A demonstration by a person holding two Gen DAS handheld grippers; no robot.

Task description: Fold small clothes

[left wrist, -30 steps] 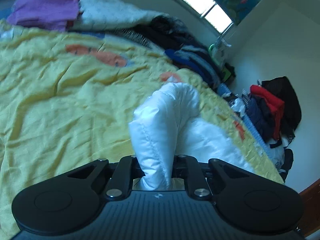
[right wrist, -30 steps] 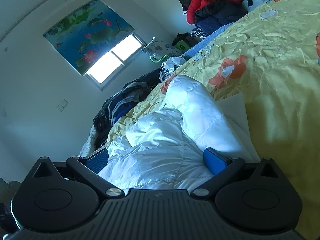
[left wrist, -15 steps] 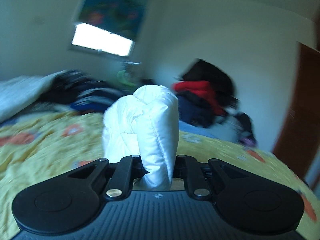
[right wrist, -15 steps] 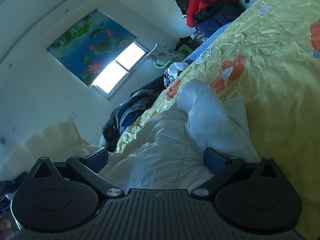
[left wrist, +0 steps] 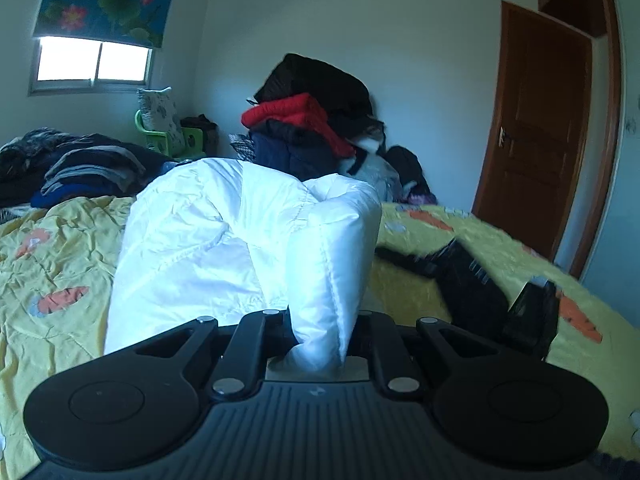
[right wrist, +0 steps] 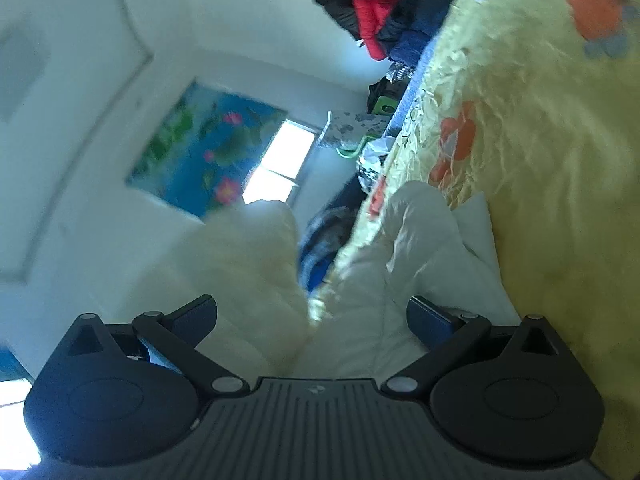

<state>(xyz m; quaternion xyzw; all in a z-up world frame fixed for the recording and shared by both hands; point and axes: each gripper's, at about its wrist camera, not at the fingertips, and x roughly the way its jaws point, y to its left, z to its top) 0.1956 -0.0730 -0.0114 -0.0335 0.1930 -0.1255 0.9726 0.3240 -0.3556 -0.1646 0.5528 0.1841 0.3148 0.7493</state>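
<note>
A white puffy jacket (left wrist: 224, 240) lies on the yellow flowered bedcover (left wrist: 52, 248). My left gripper (left wrist: 320, 320) is shut on a thick fold of it, and the fold stands up in front of the camera, hiding the fingertips. In the right wrist view the jacket (right wrist: 420, 240) spreads between the blue pads (right wrist: 428, 316) of my right gripper (right wrist: 310, 306), which is open wide and not pressing on it. The lifted, blurred part of the jacket (right wrist: 248, 264) hangs at the left. A blurred black shape in the left wrist view is the right gripper (left wrist: 480, 292), low over the bedcover (right wrist: 540, 160).
A heap of black, red and navy clothes (left wrist: 312, 128) rises beyond the bed. Dark folded clothes (left wrist: 80, 168) lie at the bed's far left. A brown door (left wrist: 540, 140) stands at the right, and a window (left wrist: 92, 64) under a flowered blind at the left.
My left gripper rolled upright and swung right with the jacket fold still held. The right gripper rolled, and the lifted fold came into its view on the left.
</note>
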